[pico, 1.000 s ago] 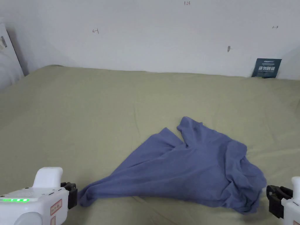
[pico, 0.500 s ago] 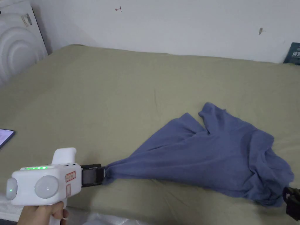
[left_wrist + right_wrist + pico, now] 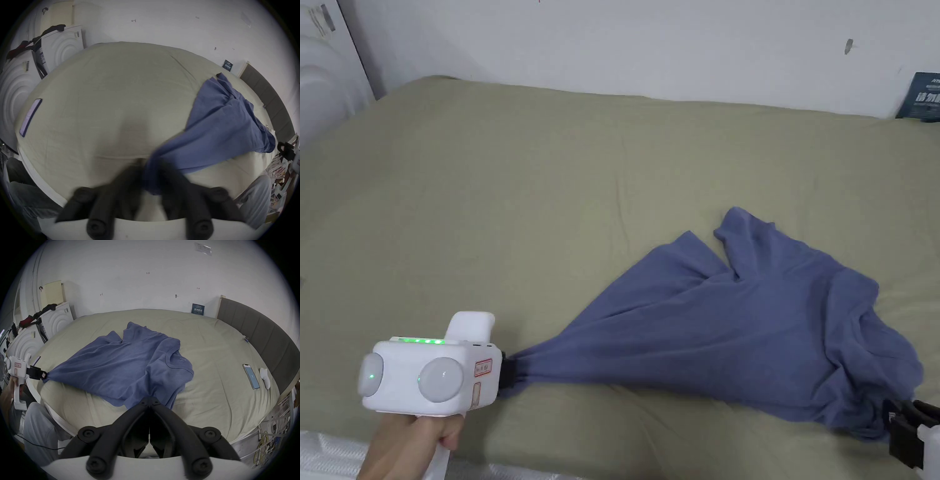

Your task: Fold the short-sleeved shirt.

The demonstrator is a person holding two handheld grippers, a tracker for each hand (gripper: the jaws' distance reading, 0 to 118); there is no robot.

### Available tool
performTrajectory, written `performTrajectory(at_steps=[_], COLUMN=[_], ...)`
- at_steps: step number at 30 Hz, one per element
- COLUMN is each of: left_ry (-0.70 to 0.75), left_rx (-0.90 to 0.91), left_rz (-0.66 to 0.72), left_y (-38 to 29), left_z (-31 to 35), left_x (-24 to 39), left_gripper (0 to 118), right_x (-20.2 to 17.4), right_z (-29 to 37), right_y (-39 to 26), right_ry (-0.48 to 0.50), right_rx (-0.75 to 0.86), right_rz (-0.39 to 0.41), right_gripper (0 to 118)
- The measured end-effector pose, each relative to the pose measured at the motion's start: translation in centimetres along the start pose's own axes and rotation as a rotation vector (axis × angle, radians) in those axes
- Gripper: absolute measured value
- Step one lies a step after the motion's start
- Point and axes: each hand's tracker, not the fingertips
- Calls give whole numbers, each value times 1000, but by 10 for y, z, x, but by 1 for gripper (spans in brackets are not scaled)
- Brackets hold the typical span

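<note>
We see the blue short-sleeved shirt (image 3: pixel 737 337) crumpled on the bed (image 3: pixel 519 187), our left gripper (image 3: pixel 509 370) clamped on one bunched corner, right gripper (image 3: pixel 150 400) jaws closed at the near edge, and judge it light, limp, best taken at hem corners.
</note>
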Motion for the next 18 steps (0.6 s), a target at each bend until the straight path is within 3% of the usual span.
performTrajectory(at_steps=[7,13,14,15,18], left_ry=[-10,-11,-8,-9,-17], left_rx=[-21,-38,-38,-45,-58], left_rz=[-2,-22,-28,-32,-33], left_y=[5,7,7,7,10], left_z=[1,1,1,0,-2], left_x=[-4,-2,-2,-2,-3], left_gripper=[0,0,0,0,0], right_x=[13,33,37,40,42], right_z=[-24,-100,-118,-135,-198], right_y=[44,130,145,158,200], right_ry=[13,-14,-14,-16,-49], right_rx=[-1,-30,-45,-70,-160], right_rz=[-26,-14,-10,6,74], right_gripper=[1,1,6,35,75])
